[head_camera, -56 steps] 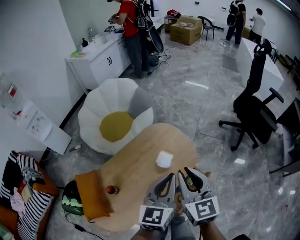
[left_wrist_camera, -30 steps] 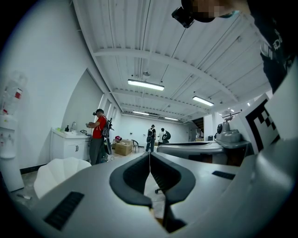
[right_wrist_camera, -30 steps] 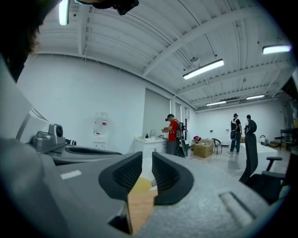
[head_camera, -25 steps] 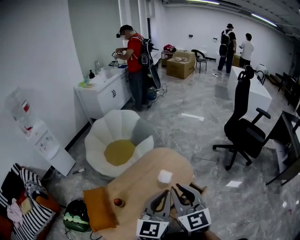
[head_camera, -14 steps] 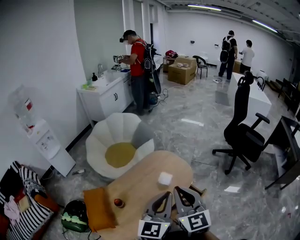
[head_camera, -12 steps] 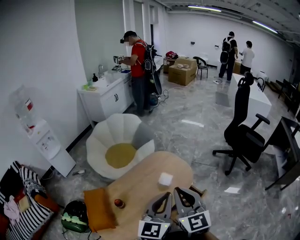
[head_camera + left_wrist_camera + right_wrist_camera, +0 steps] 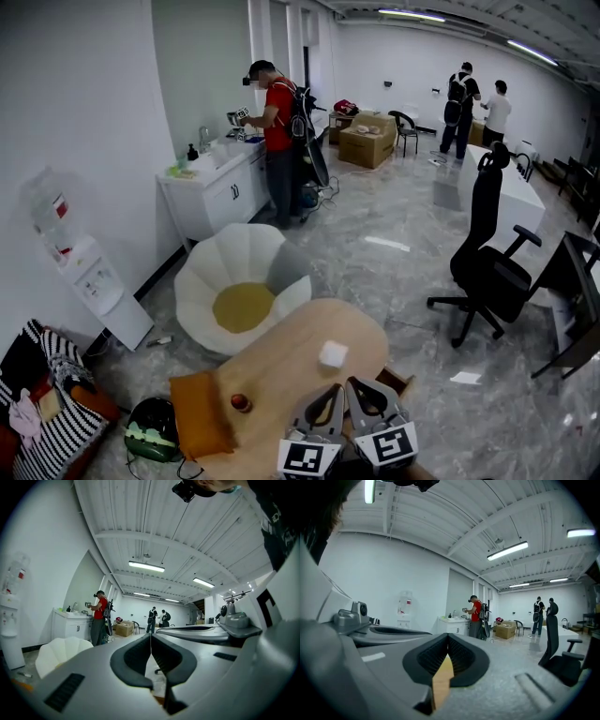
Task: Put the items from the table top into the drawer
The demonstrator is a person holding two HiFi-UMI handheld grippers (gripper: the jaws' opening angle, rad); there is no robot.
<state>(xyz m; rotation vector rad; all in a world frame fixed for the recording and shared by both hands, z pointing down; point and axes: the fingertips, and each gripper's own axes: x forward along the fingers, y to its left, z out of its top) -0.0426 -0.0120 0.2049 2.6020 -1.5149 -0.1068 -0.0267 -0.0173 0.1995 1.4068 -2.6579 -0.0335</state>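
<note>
Left gripper [image 7: 150, 637]: jaws seen clenched, empty | right gripper [image 7: 448, 644]: jaws clenched, empty | white item [image 7: 332, 354] noted toward worktop [image 7: 281, 361] far end | red item [image 7: 241, 402] by left edge, beside orange cushion [image 7: 200, 427] | bare wood seen between items.

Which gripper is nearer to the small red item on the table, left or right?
Left. In the head view the left gripper is to the right of the small red item; the right gripper lies farther right, beyond the left one.
</note>
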